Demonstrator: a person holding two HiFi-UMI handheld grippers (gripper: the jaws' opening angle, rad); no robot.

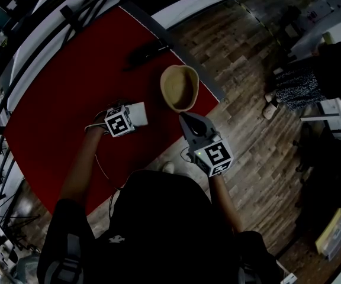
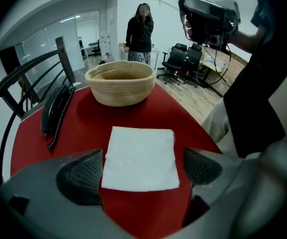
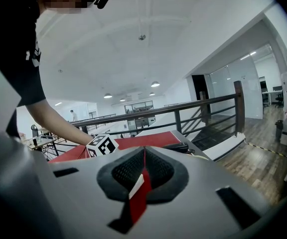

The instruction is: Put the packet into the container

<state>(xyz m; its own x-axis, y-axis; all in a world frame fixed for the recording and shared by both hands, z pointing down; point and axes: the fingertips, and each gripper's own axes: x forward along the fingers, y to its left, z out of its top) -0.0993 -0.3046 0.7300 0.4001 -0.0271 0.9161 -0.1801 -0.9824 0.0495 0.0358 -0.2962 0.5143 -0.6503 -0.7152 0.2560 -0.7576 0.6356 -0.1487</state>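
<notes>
Left gripper (image 2: 143, 167), jaws spread wide, straddles the white packet (image 2: 141, 148) lying flat on the red worktop (image 2: 83, 128), short of the woven container (image 2: 120, 82). The grasp looks next: close on the packet, then lift it over the rim. Right gripper (image 3: 142, 176) hangs closed, empty.

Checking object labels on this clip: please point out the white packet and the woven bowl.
white packet (image 2: 141, 158), left gripper view, middle of its flat top face.
woven bowl (image 2: 119, 91), left gripper view, front of its outer wall.
</notes>
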